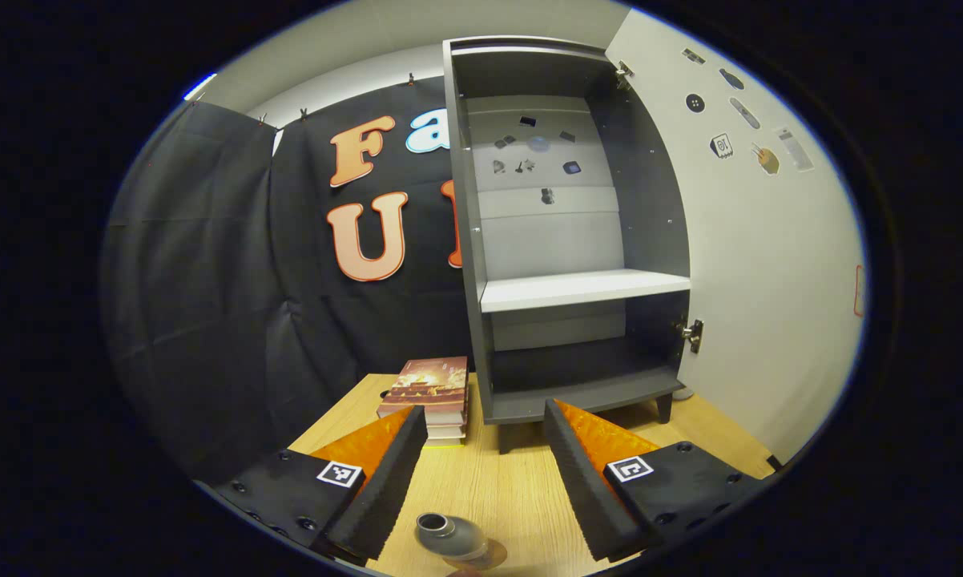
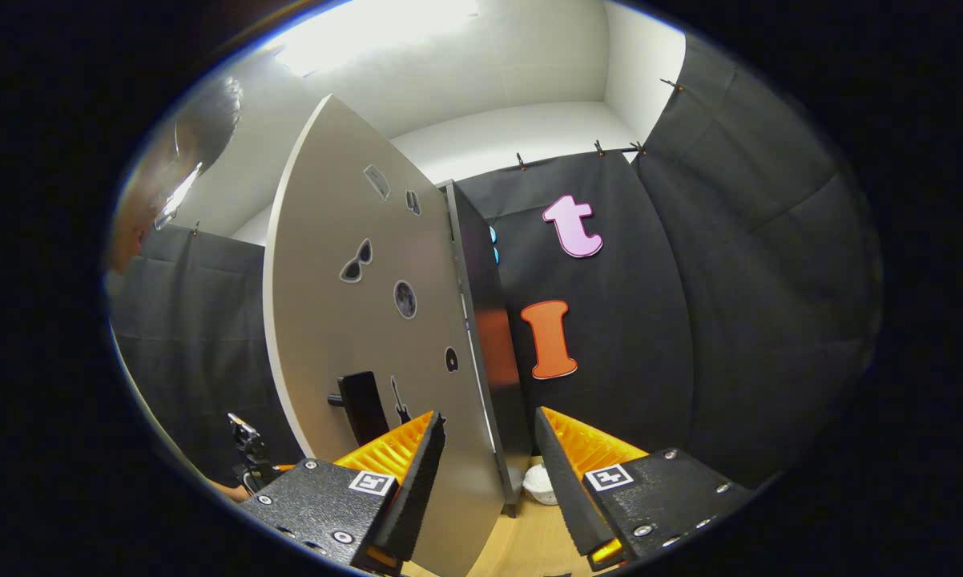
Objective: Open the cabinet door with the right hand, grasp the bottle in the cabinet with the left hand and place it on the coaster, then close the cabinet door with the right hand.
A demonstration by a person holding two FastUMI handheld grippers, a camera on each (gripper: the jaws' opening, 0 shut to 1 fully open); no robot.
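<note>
The grey cabinet (image 1: pixel 469 240) stands open, both shelves bare. Its pale door (image 1: pixel 754 240) is swung wide to the right. A small grey metal bottle (image 1: pixel 448 535) stands on a brown coaster (image 1: pixel 493 554) on the wooden table, low between the fingers of my left gripper (image 1: pixel 485 413). That gripper is open and the fingers do not touch the bottle. In the right gripper view the door's outer face (image 2: pixel 353 320) with its dark handle (image 2: pixel 361 405) is close ahead. My right gripper (image 2: pixel 488 415) is open, with the door's hinge-side edge between its fingers and nothing held.
A stack of books (image 1: pixel 429 393) lies on the table (image 1: pixel 497 489) left of the cabinet's feet. A small white object (image 2: pixel 539 485) sits by the cabinet's base. A person's head (image 2: pixel 185 160) shows beyond the door's free edge.
</note>
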